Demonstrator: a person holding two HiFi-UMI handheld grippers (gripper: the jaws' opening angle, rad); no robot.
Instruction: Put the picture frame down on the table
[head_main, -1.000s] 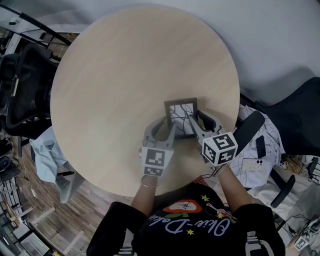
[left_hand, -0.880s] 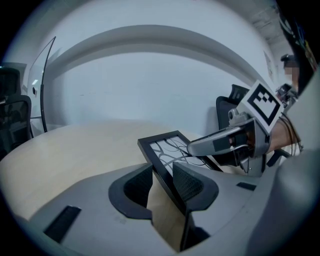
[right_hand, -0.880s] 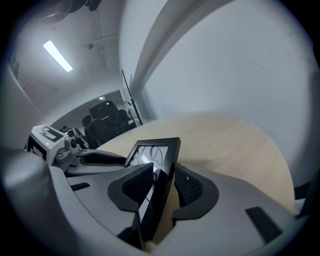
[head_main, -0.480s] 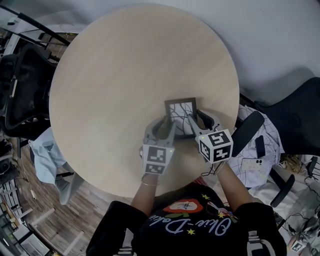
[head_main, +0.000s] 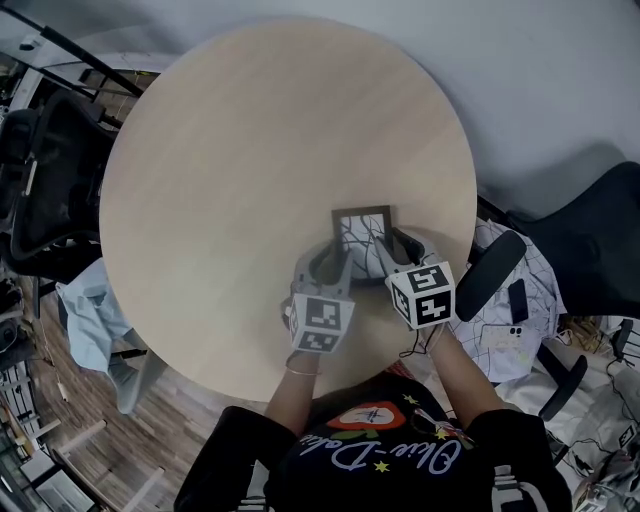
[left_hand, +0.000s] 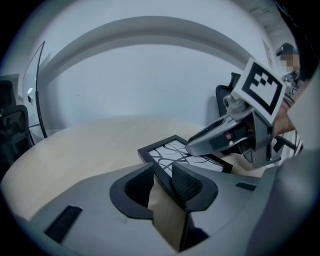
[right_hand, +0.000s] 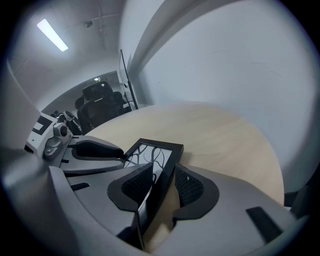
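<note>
Straddling the picture frame's (head_main: 362, 228) left edge with the left gripper (left_hand: 162, 171), jaws spread, just narrowing slightly. Straddling its right edge with the right gripper (right_hand: 164, 171), jaws loosened, just widening. Resting the frame, apparently flat, at the table's (head_main: 240, 140) near right. Finding the pad gaps only in the gripper views, never overhead.

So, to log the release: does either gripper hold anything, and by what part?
Neither seems to grip. The picture frame has its left edge between the left gripper's just-closing jaws, its right edge between the right gripper's just-opening jaws, with gaps.
</note>
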